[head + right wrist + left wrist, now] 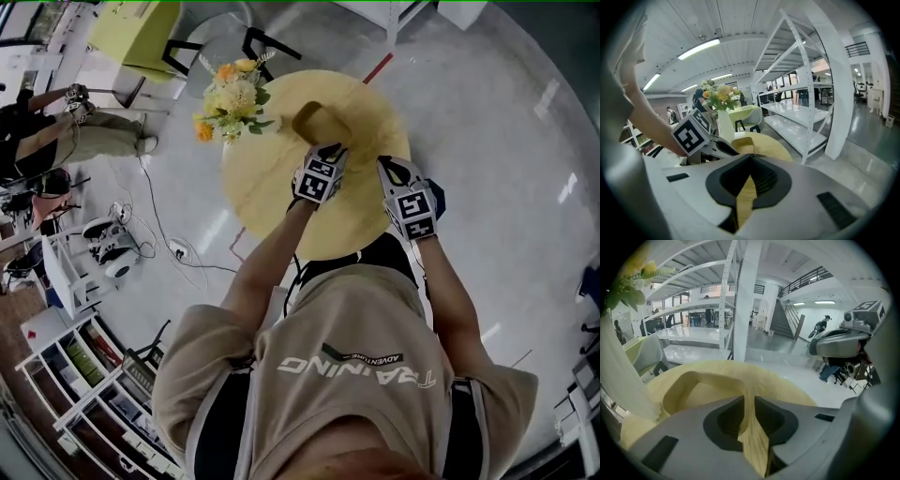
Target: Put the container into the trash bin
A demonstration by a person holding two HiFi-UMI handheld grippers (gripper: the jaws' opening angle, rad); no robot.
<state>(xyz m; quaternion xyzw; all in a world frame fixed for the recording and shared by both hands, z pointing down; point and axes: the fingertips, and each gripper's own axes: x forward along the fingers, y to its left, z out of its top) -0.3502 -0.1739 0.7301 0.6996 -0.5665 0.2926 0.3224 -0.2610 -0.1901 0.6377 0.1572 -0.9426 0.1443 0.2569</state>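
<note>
A tan open container [319, 120] lies on the round yellow table [272, 178], near its far edge. My left gripper [328, 148] reaches it from the near side. In the left gripper view the container [701, 390] fills the foreground and its near wall runs between the jaws, so the left gripper [746, 401] is shut on that wall. My right gripper [386, 161] hovers over the table's right side, a little apart from the container. Its jaws stand together with nothing held in the right gripper view [751, 159], where the container [743, 143] shows ahead.
A vase of yellow and orange flowers [230, 98] stands on the table just left of the container. Black-legged chairs [267, 42] sit beyond the table. A seated person [66, 131] and cables [169, 244] are on the left. White shelving [740, 301] rises behind the table.
</note>
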